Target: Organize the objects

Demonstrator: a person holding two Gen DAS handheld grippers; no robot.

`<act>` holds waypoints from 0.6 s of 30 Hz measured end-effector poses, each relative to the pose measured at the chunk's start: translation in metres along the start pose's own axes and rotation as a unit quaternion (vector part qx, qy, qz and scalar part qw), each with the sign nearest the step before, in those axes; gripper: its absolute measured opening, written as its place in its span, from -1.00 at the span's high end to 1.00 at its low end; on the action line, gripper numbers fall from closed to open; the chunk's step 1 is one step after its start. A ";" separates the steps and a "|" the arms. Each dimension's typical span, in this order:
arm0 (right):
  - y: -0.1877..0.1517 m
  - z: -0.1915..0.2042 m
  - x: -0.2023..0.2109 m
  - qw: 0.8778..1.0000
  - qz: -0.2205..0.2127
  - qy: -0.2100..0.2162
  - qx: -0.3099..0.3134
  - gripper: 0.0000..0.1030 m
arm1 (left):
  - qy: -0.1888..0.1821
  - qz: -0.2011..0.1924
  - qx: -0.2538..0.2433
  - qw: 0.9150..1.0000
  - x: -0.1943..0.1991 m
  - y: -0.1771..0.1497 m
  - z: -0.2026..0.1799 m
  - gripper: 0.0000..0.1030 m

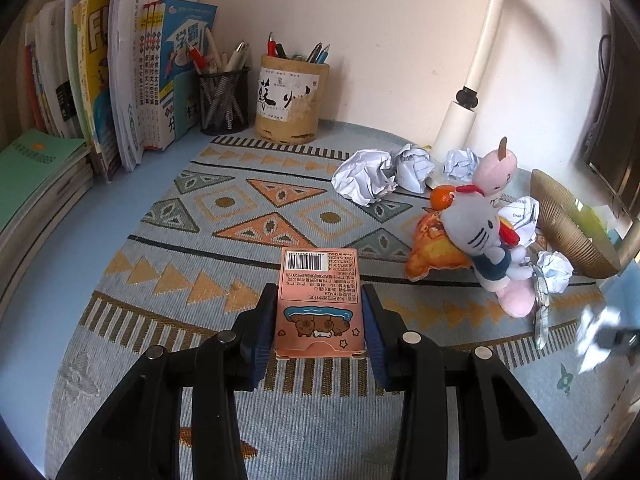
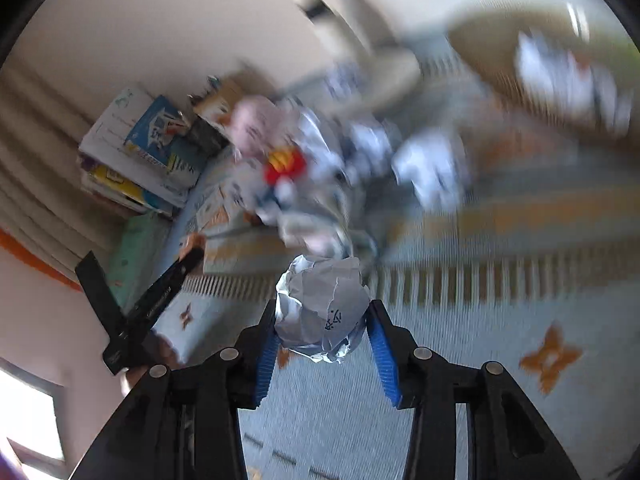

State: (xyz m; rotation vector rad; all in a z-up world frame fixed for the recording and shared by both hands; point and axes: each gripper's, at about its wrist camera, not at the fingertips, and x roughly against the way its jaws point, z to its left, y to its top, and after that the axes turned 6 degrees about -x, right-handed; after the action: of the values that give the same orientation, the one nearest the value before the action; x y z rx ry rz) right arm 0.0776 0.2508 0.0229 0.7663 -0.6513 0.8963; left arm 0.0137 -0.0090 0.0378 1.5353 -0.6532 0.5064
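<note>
Left gripper (image 1: 320,316) is clamped on a flat pink cardboard card box (image 1: 320,300), pads pressing both long edges near its flap end. The box sits low centre in the left wrist view, above the patterned woven mat (image 1: 248,216); whether it rests on the mat cannot be told. Its long axis runs 6 to 12 o'clock, barcode end pointing to 12, flap end to 6. Judged light, stiff and smooth-faced; the edge grip suits it, though hard squeezing could dent it.

Right gripper (image 2: 322,316) is closed on a crumpled white paper ball (image 2: 320,308), centre of the right wrist view. Judged very light, soft and crushable, with no clear axis; any hold across its bulk serves. Surroundings there are motion-blurred.
</note>
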 end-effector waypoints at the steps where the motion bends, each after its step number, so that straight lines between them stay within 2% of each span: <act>1: 0.000 -0.003 -0.001 0.999 -0.011 -0.031 -0.002 0.16 | 0.001 0.001 -0.001 1.000 0.000 0.000 0.000 0.28; 3: -0.002 0.002 0.000 0.997 -0.032 -0.069 0.028 0.16 | 0.007 0.008 -0.001 1.000 -0.003 0.000 0.000 0.28; 5: -0.005 0.010 0.003 0.992 -0.047 -0.100 0.064 0.03 | 0.009 0.012 -0.001 1.000 -0.004 0.000 0.000 0.28; 7: -0.014 0.018 0.010 0.982 -0.080 -0.142 0.096 -0.48 | 0.008 0.014 -0.001 1.000 -0.005 -0.001 0.000 0.27; 9: -0.026 0.021 0.017 0.972 -0.110 -0.168 0.118 -0.82 | 0.005 0.013 -0.004 1.000 -0.005 -0.001 -0.001 0.27; 10: -0.035 0.023 0.020 0.969 -0.124 -0.172 0.129 -0.85 | 0.004 0.012 -0.007 1.000 -0.004 -0.001 -0.002 0.27; 13: -0.043 0.022 0.019 0.968 -0.134 -0.159 0.138 -0.85 | 0.004 0.012 -0.016 1.000 -0.004 0.000 -0.005 0.26; 18: -0.028 0.018 0.006 0.973 -0.145 -0.138 0.119 -0.85 | -0.004 0.010 -0.021 1.000 -0.002 0.000 -0.006 0.26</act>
State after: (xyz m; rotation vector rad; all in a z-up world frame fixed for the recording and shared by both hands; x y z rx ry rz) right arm 0.1016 0.2276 0.0288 1.1836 -0.6600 0.6088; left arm 0.0125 -0.0027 0.0366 1.4929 -0.6809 0.4987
